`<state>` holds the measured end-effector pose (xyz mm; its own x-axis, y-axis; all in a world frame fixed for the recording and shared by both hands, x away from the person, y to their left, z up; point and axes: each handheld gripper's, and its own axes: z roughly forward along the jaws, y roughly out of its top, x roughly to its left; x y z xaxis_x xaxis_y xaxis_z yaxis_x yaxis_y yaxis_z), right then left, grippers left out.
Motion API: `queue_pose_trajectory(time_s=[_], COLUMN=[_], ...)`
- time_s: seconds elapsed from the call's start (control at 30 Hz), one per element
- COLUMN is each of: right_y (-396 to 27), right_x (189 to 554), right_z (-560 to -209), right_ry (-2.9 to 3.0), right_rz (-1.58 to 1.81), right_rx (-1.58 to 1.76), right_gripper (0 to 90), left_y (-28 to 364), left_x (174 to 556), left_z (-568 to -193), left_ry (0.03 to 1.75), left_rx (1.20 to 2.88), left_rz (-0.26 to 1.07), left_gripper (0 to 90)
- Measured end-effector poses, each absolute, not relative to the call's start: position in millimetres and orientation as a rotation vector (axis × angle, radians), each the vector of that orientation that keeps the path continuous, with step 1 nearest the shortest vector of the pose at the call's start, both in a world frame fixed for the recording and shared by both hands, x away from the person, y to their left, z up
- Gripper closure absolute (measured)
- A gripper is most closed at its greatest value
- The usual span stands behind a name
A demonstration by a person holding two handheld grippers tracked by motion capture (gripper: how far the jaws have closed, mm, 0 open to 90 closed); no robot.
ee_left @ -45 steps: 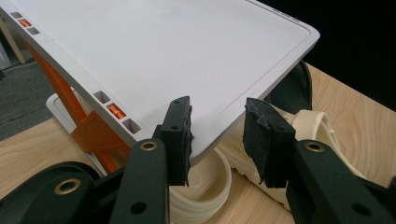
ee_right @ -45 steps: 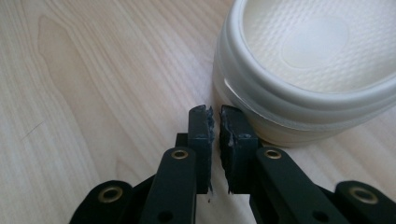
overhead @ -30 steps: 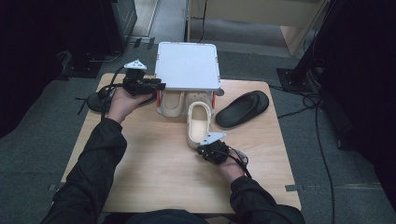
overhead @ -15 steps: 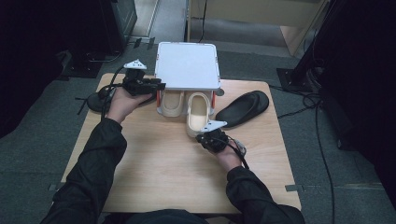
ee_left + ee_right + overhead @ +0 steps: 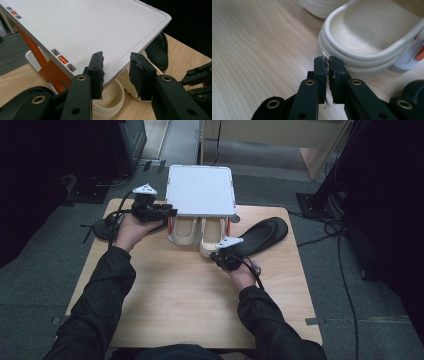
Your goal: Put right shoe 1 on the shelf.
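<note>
Underneath, wooden table (image 5: 170, 300), grey carpet (image 5: 360, 320).

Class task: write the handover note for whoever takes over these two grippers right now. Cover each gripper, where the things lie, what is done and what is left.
Left gripper: jaws part open around the near corner of the white rack top; grip uncertain.
Right gripper: shut, empty, its tips against the heel of the right cream slipper.
Both cream slippers sit under the rack; the left cream slipper is fully in, the right one's heel sticks out.
One black sandal lies right of the rack, another black sandal left of it, on the table.
Left, probably: finish pushing the slipper in, then deal with the sandals.
</note>
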<state>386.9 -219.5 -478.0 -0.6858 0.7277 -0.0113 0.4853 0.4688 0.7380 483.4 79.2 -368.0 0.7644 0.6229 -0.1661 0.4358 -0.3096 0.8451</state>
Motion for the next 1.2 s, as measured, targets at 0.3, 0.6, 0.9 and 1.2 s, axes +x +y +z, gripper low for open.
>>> queue_pose_trajectory(time_s=[0.3, 0.6, 0.9, 1.2], right_y=[-216, -213, -221, -223], right_x=[404, 416, 429, 408], right_z=[-475, -475, -480, -473], right_ry=[2.383, 2.371, 2.327, 2.363], right_rz=[1.026, 1.016, 1.095, 1.166], right_rx=[1.039, 1.062, 1.17, 1.178], right_gripper=[84.8, 84.7, 81.0, 69.5], left_y=[79, 79, 79, 84], left_x=[483, 483, 483, 482], left_z=[-368, -368, -368, -360], left_ry=[0.801, 0.8, 0.806, 0.847], left_rx=[1.954, 1.953, 1.95, 1.916], left_rz=[0.234, 0.234, 0.234, 0.196], left_gripper=[63.9, 63.9, 63.8, 56.5])
